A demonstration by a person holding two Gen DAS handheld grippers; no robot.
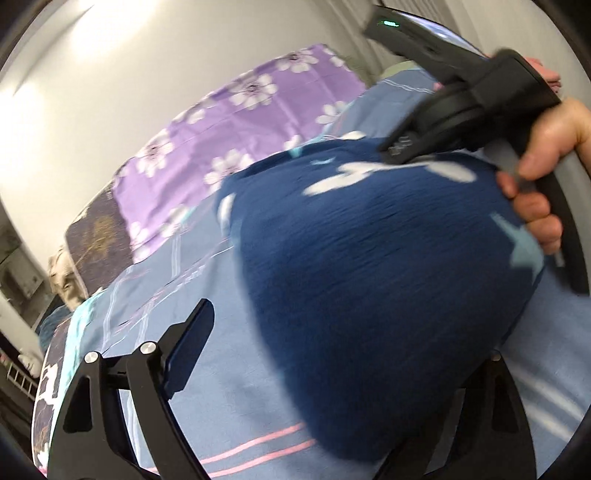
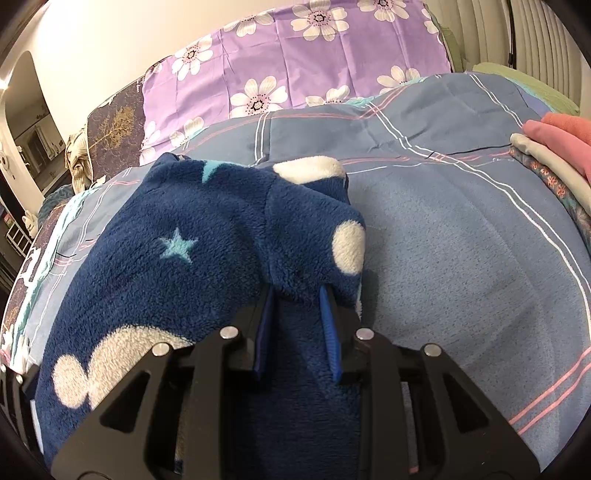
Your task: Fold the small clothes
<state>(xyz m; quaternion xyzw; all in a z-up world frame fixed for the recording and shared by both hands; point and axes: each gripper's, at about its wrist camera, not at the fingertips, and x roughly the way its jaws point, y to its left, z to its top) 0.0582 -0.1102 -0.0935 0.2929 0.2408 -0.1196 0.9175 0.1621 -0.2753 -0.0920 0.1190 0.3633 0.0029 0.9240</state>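
We saw the right gripper (image 2: 295,328) clamped on a fold of the navy fleece garment with stars and white blobs (image 2: 166,258), which lay leftward across the plaid blue bedspread (image 2: 443,240). Our left gripper (image 1: 332,369) stood apart, empty, just over it.

Black gripper (image 2: 295,295), blue pads (image 2: 330,328), seemingly rubbery.

Bed with blue plaid cover (image 2: 461,229) fills the room, purple flowered sheet (image 2: 295,70) at its far end against a plain pale wall (image 2: 122,33), ribbed white panels (image 2: 509,33) at right, arched doorway (image 2: 33,122) at left, warm light glare on wall.
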